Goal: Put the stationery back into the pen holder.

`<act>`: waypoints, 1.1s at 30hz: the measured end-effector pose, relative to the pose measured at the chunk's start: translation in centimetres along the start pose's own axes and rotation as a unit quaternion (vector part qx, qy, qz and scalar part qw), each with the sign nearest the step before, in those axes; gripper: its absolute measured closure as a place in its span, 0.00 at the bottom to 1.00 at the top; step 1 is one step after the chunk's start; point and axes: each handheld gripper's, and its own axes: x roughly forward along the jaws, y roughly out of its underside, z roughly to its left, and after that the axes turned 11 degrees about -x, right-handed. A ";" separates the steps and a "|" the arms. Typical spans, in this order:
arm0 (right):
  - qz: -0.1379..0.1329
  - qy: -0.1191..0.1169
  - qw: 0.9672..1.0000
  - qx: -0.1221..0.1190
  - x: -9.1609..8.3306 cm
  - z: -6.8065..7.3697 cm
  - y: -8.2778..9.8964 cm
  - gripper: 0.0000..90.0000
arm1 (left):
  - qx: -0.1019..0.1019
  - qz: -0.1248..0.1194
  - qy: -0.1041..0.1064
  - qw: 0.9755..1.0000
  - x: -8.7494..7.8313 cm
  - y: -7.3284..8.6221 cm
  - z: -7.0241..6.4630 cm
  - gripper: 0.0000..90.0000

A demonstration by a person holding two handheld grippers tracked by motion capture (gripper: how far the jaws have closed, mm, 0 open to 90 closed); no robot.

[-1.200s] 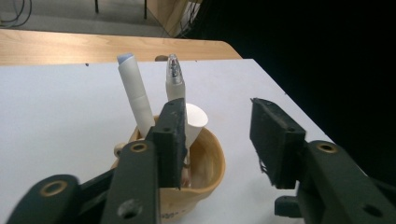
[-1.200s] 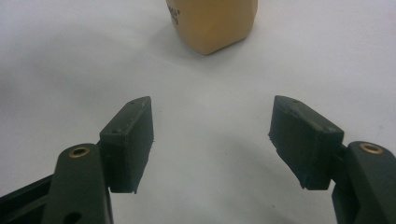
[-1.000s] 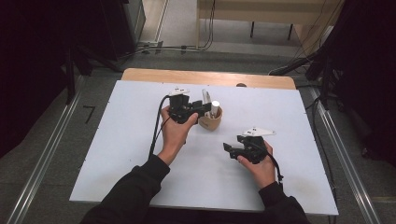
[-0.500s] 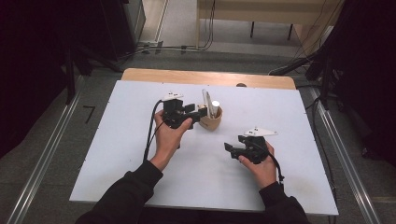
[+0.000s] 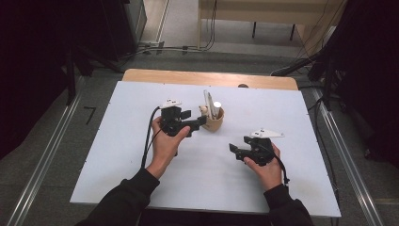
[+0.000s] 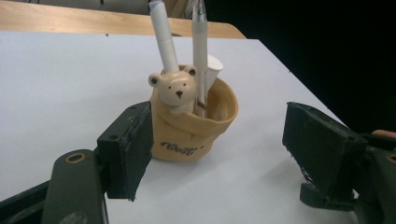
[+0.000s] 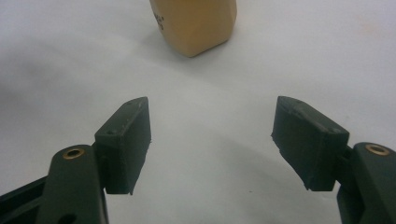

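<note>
Spread jaws beside tan bear-faced pen cup at mid-table.
Left gripper level, just opening, near the cup without pressing. Right gripper low over white table, spread, empty, well apart from cup.

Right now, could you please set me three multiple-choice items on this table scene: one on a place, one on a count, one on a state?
1. Where does the bear pen holder stand?
A. just beyond the left gripper
B. beside the right gripper
C. on the floor

2. How many long white pens rise high out of it?
A. none
B. two
C. five

3. How is the left gripper set?
A. shut on a pen
B. shut on the holder
C. open, gripping nothing

Key: 1 A, the holder sits just ahead of its jaws; 2 B, two white shafts stand up; 3 C, the jaws stand wide, having just been opening.
</note>
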 end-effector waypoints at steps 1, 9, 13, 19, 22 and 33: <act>0.001 0.001 1.000 0.001 -0.1 0.0 0.0 0.29 | 0.000 0.001 -0.001 1.000 -0.1 0.1 0.1 0.26; -0.004 0.001 1.000 0.006 -0.7 -0.2 0.2 0.27 | 0.004 0.004 -0.008 1.000 -1.3 1.2 0.8 0.26; 0.000 0.006 1.000 0.005 -0.9 -0.3 0.4 0.25 | 0.003 0.015 -0.012 1.000 -1.6 2.0 1.3 0.23; -0.001 0.012 1.000 0.006 -1.2 -0.3 0.4 0.22 | 0.006 0.019 -0.024 1.000 -2.1 2.8 1.8 0.22; -0.001 0.013 1.000 0.009 -1.3 -0.4 0.5 0.21 | 0.012 0.017 -0.038 0.999 -2.3 3.2 2.2 0.21; 0.000 0.016 1.000 0.010 -2.0 -0.5 1.0 0.20 | 0.006 0.023 -0.053 0.998 -3.4 4.1 3.4 0.19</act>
